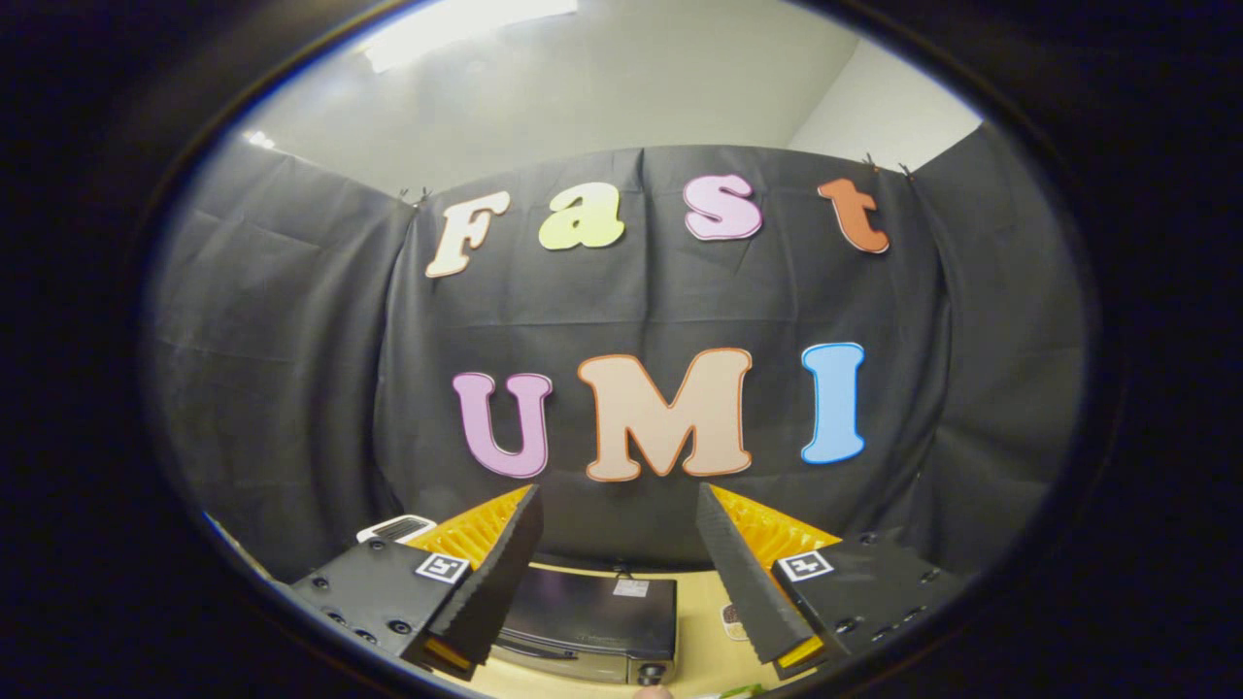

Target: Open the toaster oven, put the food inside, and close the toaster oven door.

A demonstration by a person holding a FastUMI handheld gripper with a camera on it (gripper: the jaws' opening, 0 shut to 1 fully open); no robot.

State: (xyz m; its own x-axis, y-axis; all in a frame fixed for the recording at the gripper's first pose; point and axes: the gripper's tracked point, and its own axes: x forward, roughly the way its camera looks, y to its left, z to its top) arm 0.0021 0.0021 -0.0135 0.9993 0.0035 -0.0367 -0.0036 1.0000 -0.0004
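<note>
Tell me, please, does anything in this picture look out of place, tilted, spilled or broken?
Nothing stands out. The toaster oven stands on the table below the open gripper, whose fingers hold nothing. A small item lies beside the oven, too hidden to judge.

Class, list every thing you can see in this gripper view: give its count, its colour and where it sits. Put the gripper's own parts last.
Toaster oven: one, black with a silver front, on the table below and between the fingers.
Table: one, light wood, under the toaster oven.
Small item: one, white and brown, on the table right of the toaster oven, partly hidden by the right finger; too small to identify.
White object: one, behind the left finger, vented top; kind unclear.
Booth wall: black cloth, beyond everything.
Gripper: one, open, holding nothing.
Fingers: two, black pads with orange backing, spread apart above the toaster oven.
</note>
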